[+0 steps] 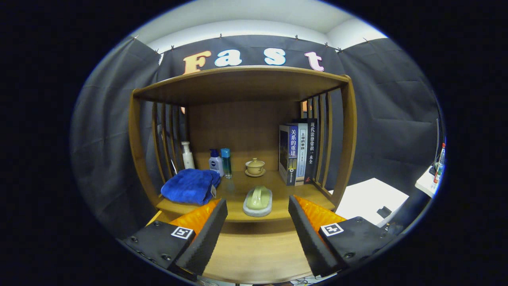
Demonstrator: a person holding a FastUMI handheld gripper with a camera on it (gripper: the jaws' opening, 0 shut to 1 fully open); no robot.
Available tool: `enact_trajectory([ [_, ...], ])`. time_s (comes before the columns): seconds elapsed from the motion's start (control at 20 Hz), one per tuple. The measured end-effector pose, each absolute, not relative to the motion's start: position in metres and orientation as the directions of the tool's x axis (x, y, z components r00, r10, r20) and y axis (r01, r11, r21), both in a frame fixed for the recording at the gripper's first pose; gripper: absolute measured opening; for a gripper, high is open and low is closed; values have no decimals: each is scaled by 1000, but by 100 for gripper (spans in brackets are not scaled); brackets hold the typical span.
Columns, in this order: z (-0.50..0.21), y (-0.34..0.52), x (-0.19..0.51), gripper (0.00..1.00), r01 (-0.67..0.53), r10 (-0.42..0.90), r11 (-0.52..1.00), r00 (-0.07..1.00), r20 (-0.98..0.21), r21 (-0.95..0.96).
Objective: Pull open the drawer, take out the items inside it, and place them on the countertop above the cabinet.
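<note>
The gripper [258, 226] has its jaws spread wide, holding nothing, above the wooden desk [254, 254]. Just beyond them, on the wooden shelf [278, 186], lies a pale green object in a grey oval dish [258, 201]. Left of this dish is a folded blue towel [190, 186]; behind the dish stands a small beige lidded cup [255, 167].

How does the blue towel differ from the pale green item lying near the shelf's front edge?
The blue towel is soft, folded and deep blue, lying at the shelf's left side beyond one finger. The pale green item is smaller, rigid-looking, and rests on a grey base, beyond the open hand-held gripper. Both lie on the same wooden shelf.
</note>
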State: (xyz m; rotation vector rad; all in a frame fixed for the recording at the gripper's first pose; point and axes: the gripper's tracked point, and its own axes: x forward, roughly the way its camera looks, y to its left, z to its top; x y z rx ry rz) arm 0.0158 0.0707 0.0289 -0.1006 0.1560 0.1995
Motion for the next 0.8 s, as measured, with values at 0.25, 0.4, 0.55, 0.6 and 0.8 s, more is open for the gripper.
enact_trajectory([
  [0.25, 2, 48, -17, 100, -182, 170, 979, 977, -127, -91],
  [0.4, -18, 38, -35, 100, -182, 167, 978, 975, -144, -99],
  [0.55, -36, 29, -48, 100, -183, 167, 979, 975, -149, -96],
  [0.6, -42, 27, -51, 100, -182, 168, 980, 973, -156, -84],
  [0.8, -64, 19, -65, 100, -179, 166, 982, 968, -187, -57],
])
